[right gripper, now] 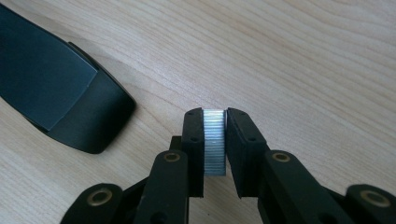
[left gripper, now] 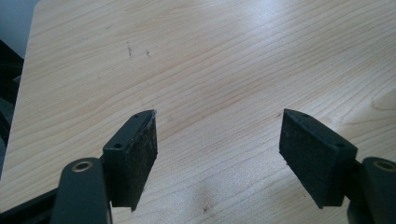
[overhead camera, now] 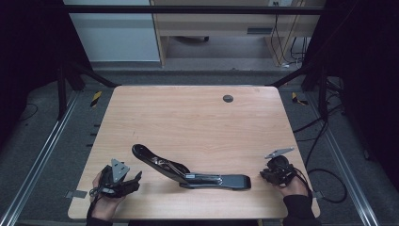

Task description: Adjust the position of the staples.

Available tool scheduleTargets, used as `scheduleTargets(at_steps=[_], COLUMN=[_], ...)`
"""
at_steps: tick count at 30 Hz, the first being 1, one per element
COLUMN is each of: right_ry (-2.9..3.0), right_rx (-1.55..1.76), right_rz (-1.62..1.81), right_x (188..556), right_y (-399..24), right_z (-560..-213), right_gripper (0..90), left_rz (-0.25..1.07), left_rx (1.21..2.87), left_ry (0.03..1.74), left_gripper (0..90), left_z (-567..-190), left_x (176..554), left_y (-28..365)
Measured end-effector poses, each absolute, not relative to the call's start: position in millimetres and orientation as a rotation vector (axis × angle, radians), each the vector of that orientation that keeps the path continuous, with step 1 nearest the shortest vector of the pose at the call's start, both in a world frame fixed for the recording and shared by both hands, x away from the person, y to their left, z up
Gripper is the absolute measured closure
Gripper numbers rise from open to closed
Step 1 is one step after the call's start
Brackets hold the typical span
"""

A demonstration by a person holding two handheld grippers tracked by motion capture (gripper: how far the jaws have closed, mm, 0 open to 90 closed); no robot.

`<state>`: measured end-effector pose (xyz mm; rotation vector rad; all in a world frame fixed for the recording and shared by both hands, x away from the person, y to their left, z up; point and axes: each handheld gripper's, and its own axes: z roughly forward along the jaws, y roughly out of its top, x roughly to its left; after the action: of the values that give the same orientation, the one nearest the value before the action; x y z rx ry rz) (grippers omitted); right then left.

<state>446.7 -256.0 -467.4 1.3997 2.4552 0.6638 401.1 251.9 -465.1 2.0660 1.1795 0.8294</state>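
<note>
Counter (overhead camera: 197, 117) of pale wood carries everything. At its near left edge the left gripper (overhead camera: 123, 181) rests in a hand, its jaws standing wide apart over bare wood with nothing between them. Just right of it lies a long black stapler (overhead camera: 188, 172), swung open, its arm slanting up to the left and its base stretching right along the near edge. Beyond that base's rounded end, just apart from it, sits the right gripper (right gripper: 215, 140), jaws clamped on a silvery strip of staples (right gripper: 214, 142). A small dark round cap (overhead camera: 228, 98) sits far back on the counter, well away from both hands.
</note>
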Motion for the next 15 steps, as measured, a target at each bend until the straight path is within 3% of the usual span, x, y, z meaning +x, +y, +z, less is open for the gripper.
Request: scheduleTargets(at_steps=[15], right_ry=[2.494], right_rx=[1.183], right_rz=[0.811], right_x=[445.5], right_y=[-248.6], right_z=[-445.9], right_gripper=[77.7], left_rz=[0.827], left_rx=[2.072], left_ry=[1.181], left_gripper=[27.2], left_z=[-465.7], left_x=[401.7], left_y=[251.6])
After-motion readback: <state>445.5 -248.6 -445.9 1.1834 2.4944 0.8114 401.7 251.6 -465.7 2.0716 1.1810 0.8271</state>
